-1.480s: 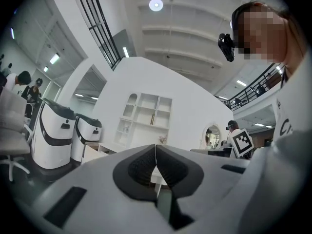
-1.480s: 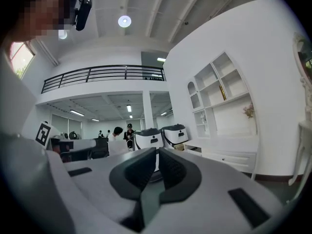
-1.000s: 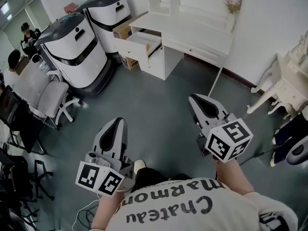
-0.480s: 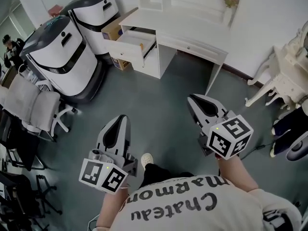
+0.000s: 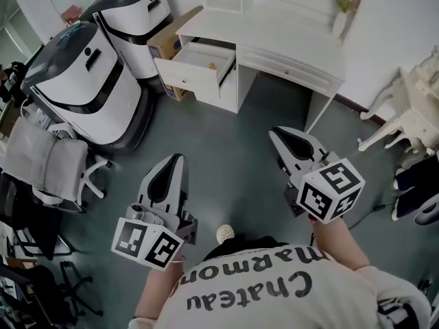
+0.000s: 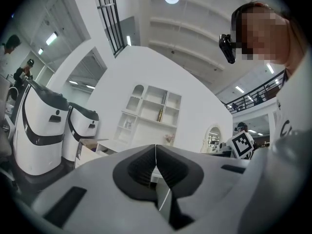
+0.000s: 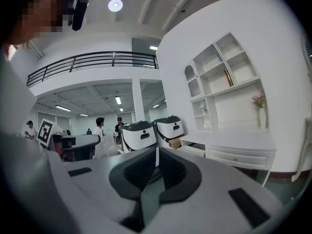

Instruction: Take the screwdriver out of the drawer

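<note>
In the head view a white desk (image 5: 288,43) stands at the far wall, and its left drawer (image 5: 180,74) is pulled open. A small orange thing (image 5: 212,65) lies inside the drawer, too small to identify. My left gripper (image 5: 177,157) is held over the floor well short of the desk, its jaws shut with nothing between them. My right gripper (image 5: 276,134) is level with it on the right, also shut and empty. In the left gripper view the left gripper (image 6: 156,152) shows its jaws meeting in a thin line. The right gripper (image 7: 156,155) looks the same in its own view.
Two large white-and-black machines (image 5: 86,74) (image 5: 140,12) stand left of the desk, with a cardboard box (image 5: 168,43) between them and the drawer. An office chair (image 5: 48,160) is at the left and white ornate furniture (image 5: 411,115) at the right. Grey floor (image 5: 226,149) lies ahead.
The person has walked toward the desk, so the desk and open drawer look nearer and larger. Both grippers travelled along with the person and stayed shut.
</note>
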`<state>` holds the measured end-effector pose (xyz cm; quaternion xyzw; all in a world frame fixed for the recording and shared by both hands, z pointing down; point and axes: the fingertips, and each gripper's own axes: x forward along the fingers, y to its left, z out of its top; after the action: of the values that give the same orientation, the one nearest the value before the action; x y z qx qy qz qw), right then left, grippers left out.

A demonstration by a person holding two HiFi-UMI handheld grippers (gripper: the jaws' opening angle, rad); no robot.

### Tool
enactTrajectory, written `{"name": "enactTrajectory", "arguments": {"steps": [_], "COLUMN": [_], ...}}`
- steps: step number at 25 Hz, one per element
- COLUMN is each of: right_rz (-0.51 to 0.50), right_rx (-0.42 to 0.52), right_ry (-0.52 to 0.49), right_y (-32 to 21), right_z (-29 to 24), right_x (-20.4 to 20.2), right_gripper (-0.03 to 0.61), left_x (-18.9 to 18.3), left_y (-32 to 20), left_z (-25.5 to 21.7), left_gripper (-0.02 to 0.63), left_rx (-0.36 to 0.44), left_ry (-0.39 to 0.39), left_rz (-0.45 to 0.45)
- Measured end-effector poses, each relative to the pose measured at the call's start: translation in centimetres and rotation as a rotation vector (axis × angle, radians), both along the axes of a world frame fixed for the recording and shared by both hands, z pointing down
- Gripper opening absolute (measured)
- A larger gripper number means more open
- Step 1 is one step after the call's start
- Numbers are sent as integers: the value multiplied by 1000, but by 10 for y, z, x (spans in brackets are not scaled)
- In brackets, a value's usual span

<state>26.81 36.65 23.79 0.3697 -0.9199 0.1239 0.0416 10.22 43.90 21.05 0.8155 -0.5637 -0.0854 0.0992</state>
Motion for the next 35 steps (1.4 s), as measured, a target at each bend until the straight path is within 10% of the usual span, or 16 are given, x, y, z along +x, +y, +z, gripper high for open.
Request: {"name": "enactTrajectory", "arguments": {"steps": [22,35], "right_rz": [39,-67], "right_rx": [-92,-93], "right_ry": [57,35], "right_y": [-87,-240], "right_z": [42,41], "right_x": [-81,-112], "right_gripper": [37,37], "left_x": [-52,-83], "left_y": [-97,-230], "left_z": [36,23], "left_gripper": [23,25], "left_rx": [-74,-72], "left_ry": [21,75], "left_rz": [146,18]}}
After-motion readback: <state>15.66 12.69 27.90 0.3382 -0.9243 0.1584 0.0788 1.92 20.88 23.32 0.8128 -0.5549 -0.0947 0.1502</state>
